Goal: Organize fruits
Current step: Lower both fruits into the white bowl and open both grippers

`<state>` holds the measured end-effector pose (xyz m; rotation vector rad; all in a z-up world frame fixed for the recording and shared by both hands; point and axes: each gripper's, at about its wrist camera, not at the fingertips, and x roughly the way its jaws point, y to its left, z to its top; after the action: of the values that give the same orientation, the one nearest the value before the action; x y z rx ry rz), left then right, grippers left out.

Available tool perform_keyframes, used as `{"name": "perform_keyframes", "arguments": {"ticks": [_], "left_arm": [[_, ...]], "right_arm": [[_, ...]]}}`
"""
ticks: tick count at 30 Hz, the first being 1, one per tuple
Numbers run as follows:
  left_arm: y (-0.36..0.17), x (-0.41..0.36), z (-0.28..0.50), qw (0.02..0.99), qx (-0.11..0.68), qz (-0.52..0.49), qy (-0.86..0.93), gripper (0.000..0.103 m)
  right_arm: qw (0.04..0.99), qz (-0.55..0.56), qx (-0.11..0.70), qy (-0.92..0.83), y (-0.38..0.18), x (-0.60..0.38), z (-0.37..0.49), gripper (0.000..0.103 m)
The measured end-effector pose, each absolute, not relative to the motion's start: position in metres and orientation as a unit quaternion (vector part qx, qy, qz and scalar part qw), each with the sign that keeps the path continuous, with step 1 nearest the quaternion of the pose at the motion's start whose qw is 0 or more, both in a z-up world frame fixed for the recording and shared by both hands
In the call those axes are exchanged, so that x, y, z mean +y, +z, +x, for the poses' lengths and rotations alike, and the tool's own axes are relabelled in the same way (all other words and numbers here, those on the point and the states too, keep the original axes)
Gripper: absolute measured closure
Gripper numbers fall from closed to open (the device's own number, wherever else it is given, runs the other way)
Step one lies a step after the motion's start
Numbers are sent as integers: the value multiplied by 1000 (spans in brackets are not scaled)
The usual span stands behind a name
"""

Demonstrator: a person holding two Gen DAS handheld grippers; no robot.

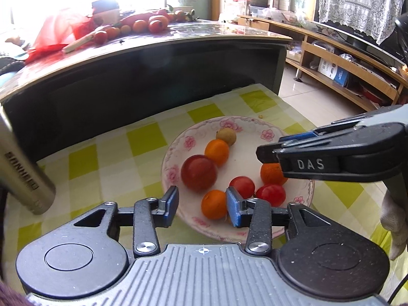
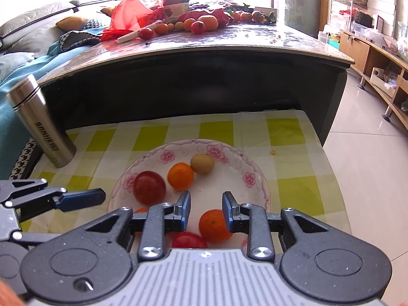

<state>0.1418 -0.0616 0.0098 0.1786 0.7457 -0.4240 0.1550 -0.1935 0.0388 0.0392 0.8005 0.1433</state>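
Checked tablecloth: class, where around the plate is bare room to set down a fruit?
Free: tablecloth right of the plate, and the strip between plate and steel flask. Crowded: the plate's near side, where fruits cluster under both grippers' open jaws.

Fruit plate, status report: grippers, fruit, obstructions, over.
Left gripper open, empty. Right gripper open, orange between its fingers, not gripped. Seven fruits on flowered plate. Steel flask stands clear.

flask (image 1: 24,168) top cropped, tomato (image 2: 188,240) half hidden
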Motion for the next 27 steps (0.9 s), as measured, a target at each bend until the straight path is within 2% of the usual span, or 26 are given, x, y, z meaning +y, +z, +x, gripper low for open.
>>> {"name": "perform_keyframes", "arguments": {"ticks": [14,24,27], "left_arm": [[18,-54,124,912,357,81,-184,30],[20,-51,110,918,355,79,-159,17],[22,-50,105,919,354,73,-155,17]], "right_arm": [[919,8,391,52,44,-189,116,70],[919,16,391,43,48,-187,95,66],[919,19,390,42,49,-187,86,66]]}}
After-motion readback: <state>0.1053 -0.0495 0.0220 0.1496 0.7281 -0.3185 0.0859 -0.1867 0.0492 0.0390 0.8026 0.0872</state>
